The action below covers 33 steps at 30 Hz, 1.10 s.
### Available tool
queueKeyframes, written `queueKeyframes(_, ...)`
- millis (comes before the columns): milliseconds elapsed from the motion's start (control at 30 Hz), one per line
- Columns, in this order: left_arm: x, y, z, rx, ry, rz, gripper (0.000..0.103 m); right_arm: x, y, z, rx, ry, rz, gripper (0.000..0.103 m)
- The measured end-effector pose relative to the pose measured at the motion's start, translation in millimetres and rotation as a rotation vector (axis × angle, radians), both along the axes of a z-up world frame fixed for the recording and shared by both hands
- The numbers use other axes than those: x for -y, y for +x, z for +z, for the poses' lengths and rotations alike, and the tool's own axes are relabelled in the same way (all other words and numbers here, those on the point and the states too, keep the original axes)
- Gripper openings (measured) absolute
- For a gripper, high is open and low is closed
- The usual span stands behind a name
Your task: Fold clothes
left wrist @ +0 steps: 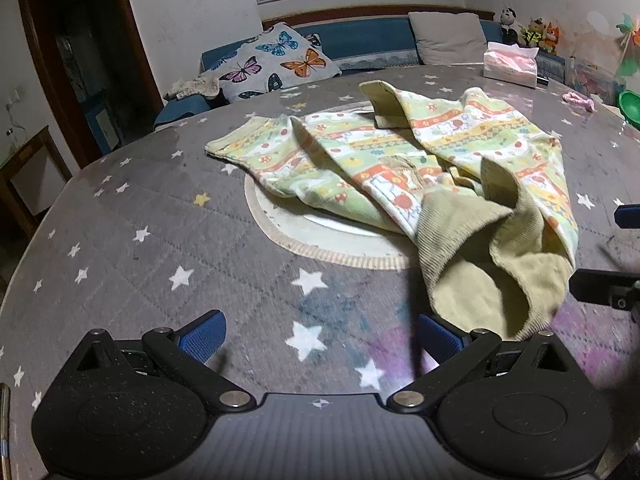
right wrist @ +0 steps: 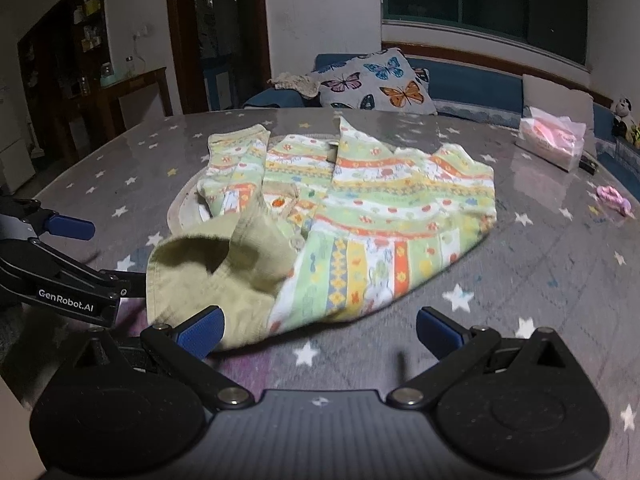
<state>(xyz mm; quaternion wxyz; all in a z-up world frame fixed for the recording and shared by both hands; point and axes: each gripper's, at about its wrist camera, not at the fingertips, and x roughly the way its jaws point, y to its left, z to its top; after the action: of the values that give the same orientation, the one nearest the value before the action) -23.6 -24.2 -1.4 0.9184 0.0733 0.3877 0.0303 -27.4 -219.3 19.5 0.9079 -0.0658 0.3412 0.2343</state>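
A child's patterned garment (left wrist: pixel 400 160) with green, yellow and orange bands and an olive ribbed hem (left wrist: pixel 480 276) lies crumpled on the star-print table; it also shows in the right wrist view (right wrist: pixel 380 216). My left gripper (left wrist: pixel 320 338) is open and empty, just left of the olive hem, with its right finger (left wrist: pixel 438 340) close to the cloth. My right gripper (right wrist: pixel 318 330) is open and empty at the garment's near edge, its left finger (right wrist: pixel 200 330) over the olive hem (right wrist: pixel 224 272). Each gripper shows at the edge of the other's view.
The garment lies partly over a round white mat (left wrist: pixel 320 236) on the grey star-print tablecloth (left wrist: pixel 160 240). A pink tissue pack (left wrist: pixel 510 64), a small pink item (left wrist: pixel 578 100) and a green bowl (left wrist: pixel 630 106) stand at the far right. A blue sofa with a butterfly cushion (left wrist: pixel 276 60) is behind.
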Motion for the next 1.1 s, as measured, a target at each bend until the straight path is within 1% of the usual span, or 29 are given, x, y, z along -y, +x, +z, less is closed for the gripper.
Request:
queueKeyframes(200, -10, 15, 9, 0.032, -0.006, 0.012, 0.103, -8, 28, 11, 0.018, -0.003, 0.015, 0.103)
queueKeyframes(400, -21, 42, 19, 0.070, -0.029, 0.022, 0.102, -16, 57, 23, 0.034, -0.007, 0.029, 0.103)
queueKeyframes(467, -25, 54, 21, 0.074, -0.035, 0.032, 0.102, -21, 76, 23, 0.030, -0.011, 0.024, 0.103)
queueKeyframes(567, -33, 73, 25, 0.073, -0.082, 0.048, 0.100, -29, 104, 24, 0.023, -0.017, 0.017, 0.103)
queueKeyframes(633, -37, 86, 27, 0.078, -0.102, 0.060, 0.097, -34, 123, 25, 0.019, -0.022, 0.012, 0.100)
queueKeyframes(733, -40, 105, 30, 0.082, -0.114, 0.067, 0.097, -41, 150, 24, 0.019, -0.031, 0.005, 0.099)
queueKeyframes(867, -41, 130, 29, 0.076, -0.130, 0.065, 0.097, -48, 175, 15, -0.002, -0.036, -0.002, 0.098)
queueKeyframes(1033, -37, 161, 23, 0.056, -0.145, 0.054, 0.098, -57, 205, 3, -0.027, -0.042, -0.011, 0.092)
queueKeyframes(1100, -35, 171, 21, 0.055, -0.151, 0.037, 0.098, -60, 217, -1, -0.037, -0.044, -0.014, 0.083)
